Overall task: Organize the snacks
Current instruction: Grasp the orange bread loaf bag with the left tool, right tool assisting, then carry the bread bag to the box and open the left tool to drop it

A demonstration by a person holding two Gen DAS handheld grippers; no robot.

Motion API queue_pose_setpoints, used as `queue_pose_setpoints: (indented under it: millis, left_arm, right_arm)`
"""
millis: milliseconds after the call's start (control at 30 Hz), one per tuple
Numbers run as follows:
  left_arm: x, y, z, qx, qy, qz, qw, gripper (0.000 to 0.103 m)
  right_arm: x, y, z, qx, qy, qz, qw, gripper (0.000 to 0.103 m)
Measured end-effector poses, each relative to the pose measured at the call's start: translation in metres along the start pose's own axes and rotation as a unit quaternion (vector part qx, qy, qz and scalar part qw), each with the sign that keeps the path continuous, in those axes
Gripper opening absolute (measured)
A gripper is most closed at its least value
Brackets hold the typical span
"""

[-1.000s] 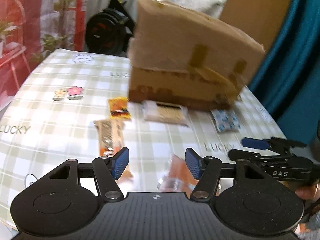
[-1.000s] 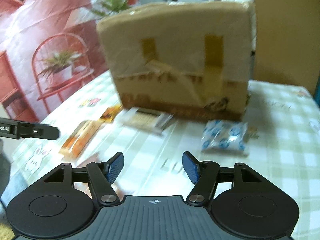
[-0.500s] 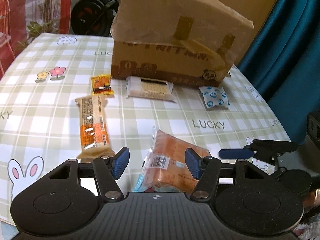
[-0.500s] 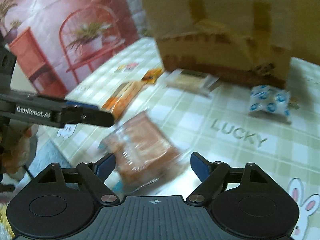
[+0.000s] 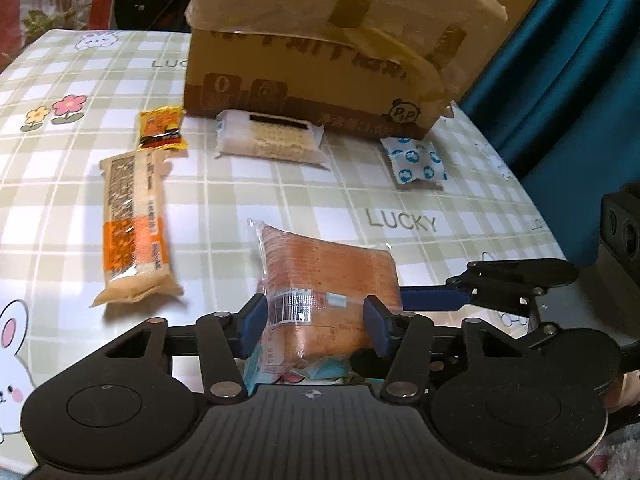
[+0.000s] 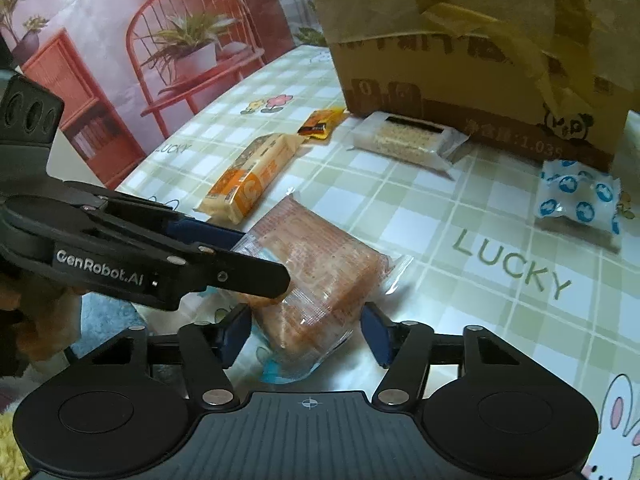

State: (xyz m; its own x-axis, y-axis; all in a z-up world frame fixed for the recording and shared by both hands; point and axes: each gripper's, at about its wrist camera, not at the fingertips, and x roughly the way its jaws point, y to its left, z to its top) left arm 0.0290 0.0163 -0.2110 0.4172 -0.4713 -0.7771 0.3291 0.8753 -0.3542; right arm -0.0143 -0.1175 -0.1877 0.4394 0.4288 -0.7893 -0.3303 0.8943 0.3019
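Note:
An orange snack pack in clear wrap (image 5: 324,276) lies at the table's near edge; it also shows in the right wrist view (image 6: 316,276). My left gripper (image 5: 314,326) is open, its blue pads on either side of the pack's near end. My right gripper (image 6: 306,330) is open around the same pack from the other angle. Further back lie a long orange-and-beige bar (image 5: 130,220), a small yellow packet (image 5: 161,133), a white cracker pack (image 5: 270,140) and a blue-dotted white pack (image 5: 416,162).
A large taped cardboard box (image 5: 332,52) stands at the back of the checked tablecloth (image 5: 400,216). A teal curtain (image 5: 572,80) hangs to the right. A red printed backdrop (image 6: 120,60) is on the left.
Both grippers have dropped and moved in toward the orange pack, which now sits between each pair of fingers. Both remain open.

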Motion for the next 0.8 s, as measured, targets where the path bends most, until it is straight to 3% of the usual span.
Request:
queue_pose_setpoints:
  millis: [233,467,800]
  left_arm:
    - [0.001,-0.014,0.014,0.007,-0.014,-0.010,0.9998,0.050]
    - [-0.027,-0.033,0.054,0.016,-0.083,-0.029,0.9960,0.050]
    - [-0.087,-0.068,0.157,0.075,-0.229,-0.017,0.9703,0.050]
  right_arm:
    - [-0.013,-0.004,0.008,-0.019,-0.027,-0.026,0.999,0.049]
    - [-0.055,-0.006,0.045,-0.075,-0.090,-0.054,0.992,0.049]
    - [-0.125,-0.009,0.161,-0.182,-0.206,-0.107,0.956,0.049]
